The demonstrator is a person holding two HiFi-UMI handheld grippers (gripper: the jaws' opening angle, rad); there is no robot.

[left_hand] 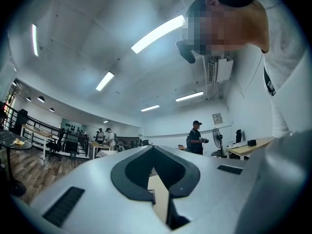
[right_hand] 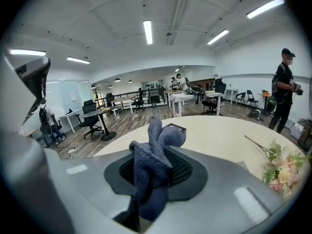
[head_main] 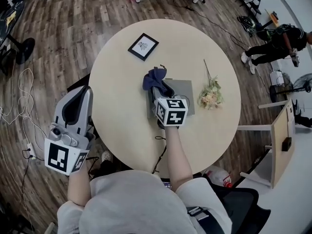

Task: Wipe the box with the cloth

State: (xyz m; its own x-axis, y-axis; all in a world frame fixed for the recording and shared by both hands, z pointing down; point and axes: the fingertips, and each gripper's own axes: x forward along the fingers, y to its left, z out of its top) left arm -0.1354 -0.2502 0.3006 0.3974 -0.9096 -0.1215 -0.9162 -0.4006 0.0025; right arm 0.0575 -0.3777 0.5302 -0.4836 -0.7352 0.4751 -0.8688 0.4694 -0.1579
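Two grippers are in view, and only one is engaged with the work.

1. Nearest, at the left and off the edge of the counter (head_main: 117, 82), the left gripper (head_main: 86, 90) is held clear of everything. Its own view shows the jaws drawn together with only a narrow slit between the dark pads, and nothing is held in them. It plays no part in the task at this moment.

2. Further in, at the middle of the counter, the right gripper (head_main: 157, 89) is over the box (head_main: 183, 99), a flat grey item lying level. The right gripper view shows the jaws clenched on the cloth (right_hand: 151, 174), a dark blue fabric bunched between the pads and sticking out beyond the tips.

3. The cloth lies at the far left part of the box and appears to rest on it. Contact cannot be confirmed from above.

4. Beyond and beside the box, a sprig of flowers (head_main: 210, 94) lies just to its right, and a black picture frame (head_main: 143, 46) sits further off on the far left. Neither touches the box.

Assessment: the cloth is secured and brought to the box, so the pick-up is done. The right and near portions of the box top are bare of cloth, and no mark shows there. Most of the wipe is judged outstanding, chiefly strokes toward the right and near edges.
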